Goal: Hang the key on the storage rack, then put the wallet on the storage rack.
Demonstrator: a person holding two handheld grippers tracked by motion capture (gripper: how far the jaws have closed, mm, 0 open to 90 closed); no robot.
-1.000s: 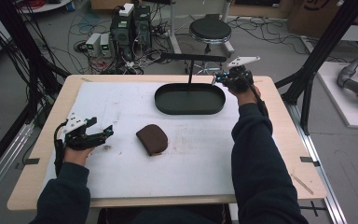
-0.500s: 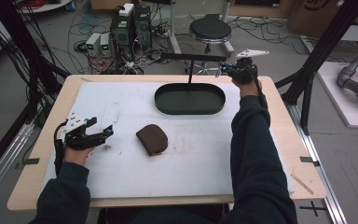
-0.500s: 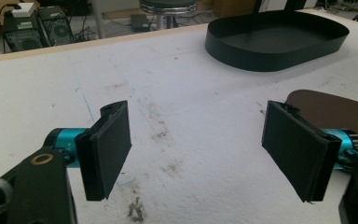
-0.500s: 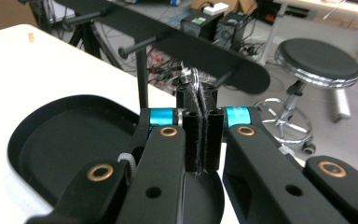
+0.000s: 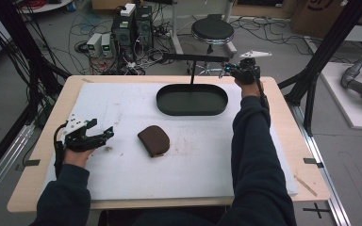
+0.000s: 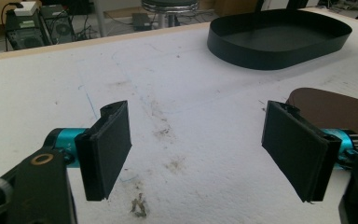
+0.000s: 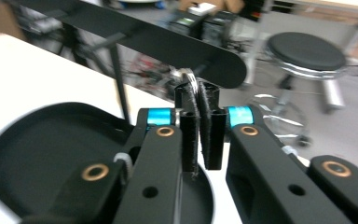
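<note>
The right claw (image 5: 225,71) is held up at the far edge of the worktop (image 5: 37,179), just past the far right end of the black oval tray (image 5: 192,109). In the right gripper view its two black jaws stand nearly together, clamped on a thin metal ring (image 7: 191,80) that pokes up from between the pads; within the last moment the jaws have eased open by a hair, yet the ring is between them with the pads on it. Just beyond the right claw (image 7: 199,100) runs a flat black bar (image 7: 158,44) on a thin upright post (image 7: 120,79); the ring sits close under the bar's rounded end, though whether the two touch I cannot tell. Below and to the left of this claw lies the tray's dark floor (image 7: 51,154).

The left claw (image 5: 101,131) rests low over the white mat (image 5: 193,165), well apart from the right one. Its jaws stand wide apart with only stained mat between them, as the left gripper view shows (image 6: 198,140). A brown pouch (image 6: 335,109) lies just to the right of its right jaw, not touching, and the tray (image 6: 279,44) is farther ahead and to the right.
</note>
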